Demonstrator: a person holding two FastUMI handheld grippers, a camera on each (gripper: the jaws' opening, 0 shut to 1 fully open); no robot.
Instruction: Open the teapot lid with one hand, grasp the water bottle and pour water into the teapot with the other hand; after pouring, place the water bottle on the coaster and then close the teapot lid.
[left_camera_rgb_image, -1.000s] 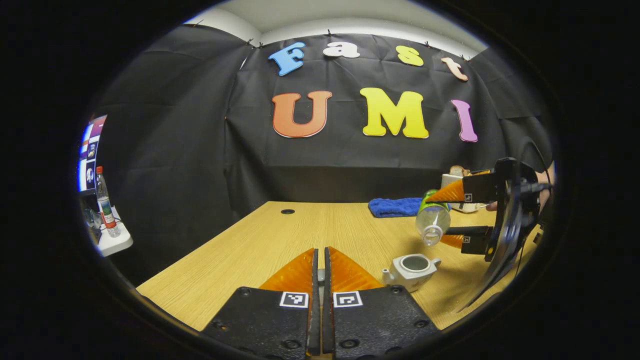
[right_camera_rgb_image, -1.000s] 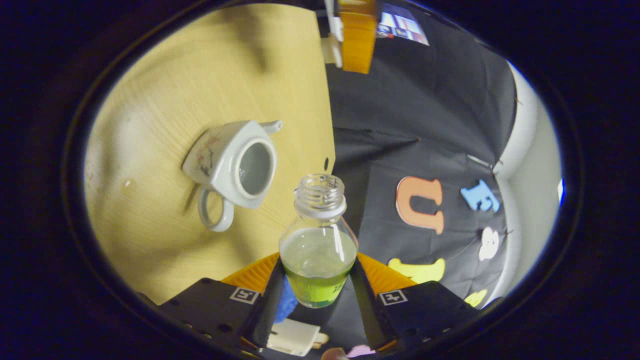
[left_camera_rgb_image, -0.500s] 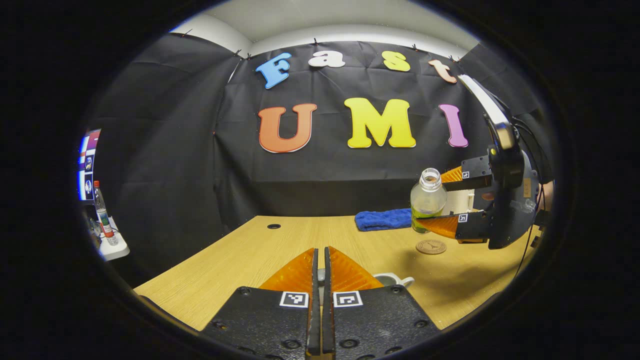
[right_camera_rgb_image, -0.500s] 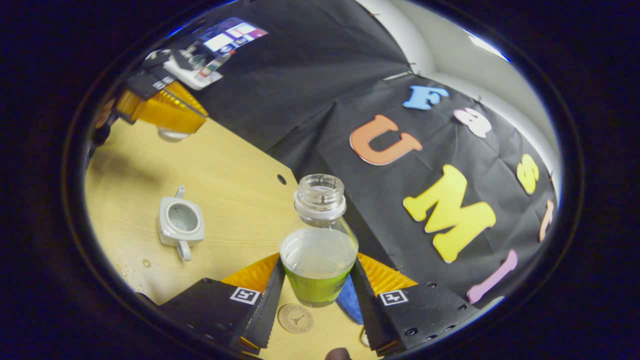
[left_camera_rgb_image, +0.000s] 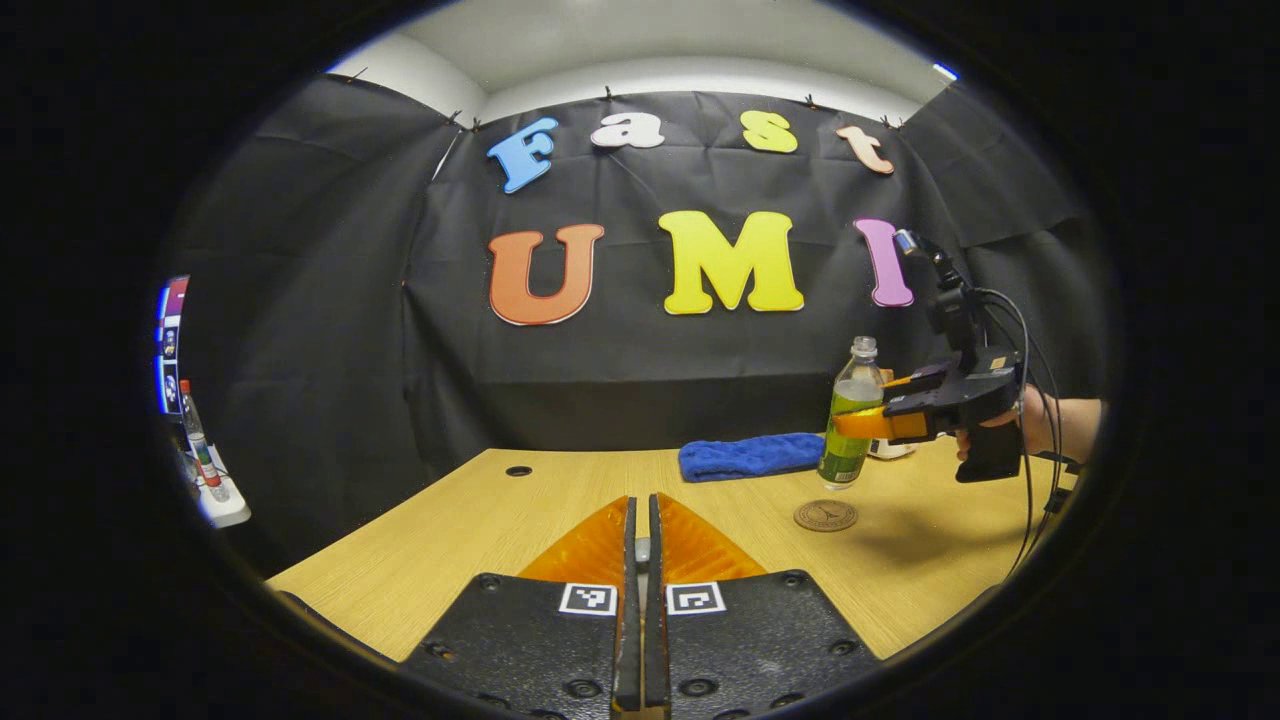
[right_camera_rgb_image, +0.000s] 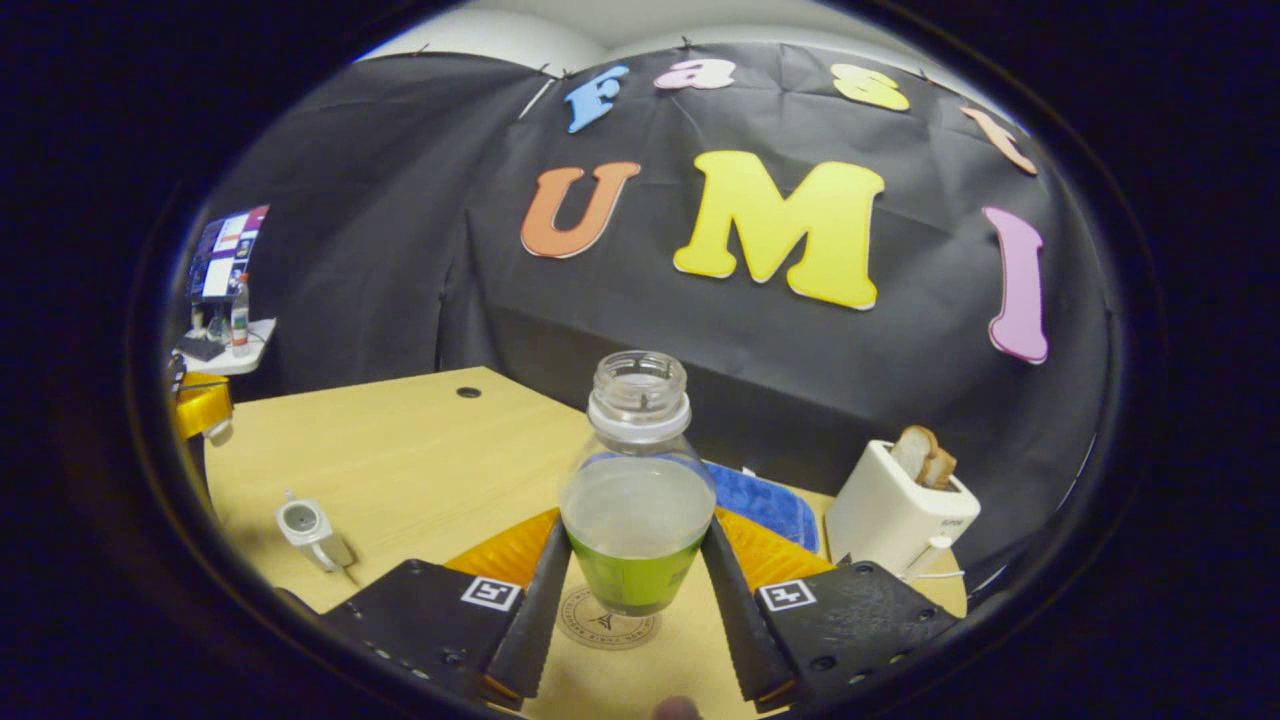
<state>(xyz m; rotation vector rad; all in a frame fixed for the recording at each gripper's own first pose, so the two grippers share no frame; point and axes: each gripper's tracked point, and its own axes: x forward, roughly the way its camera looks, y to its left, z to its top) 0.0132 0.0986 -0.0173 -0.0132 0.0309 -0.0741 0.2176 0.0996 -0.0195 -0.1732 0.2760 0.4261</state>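
Bottle (right_camera_rgb_image: 637, 500) upright, mouth up | right claw (right_camera_rgb_image: 640, 590) clamps it | left claw (left_camera_rgb_image: 641, 540) closed

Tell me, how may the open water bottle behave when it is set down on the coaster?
The water bottle looks tall and narrow, so it may tip on the small coaster. It has no cap and holds water, so tilting could spill. The right gripper clamps thin plastic, which probably flexes.

Even, fairly dim indoor light falls from overhead, brightest on the pale ceiling strip. The tabletop (left_camera_rgb_image: 520, 510) carries a soft shadow beneath the right hand-held gripper (left_camera_rgb_image: 862, 424). Both views are sharp at centre; fisheye curvature bends the tabletop edges and walls toward the rim.
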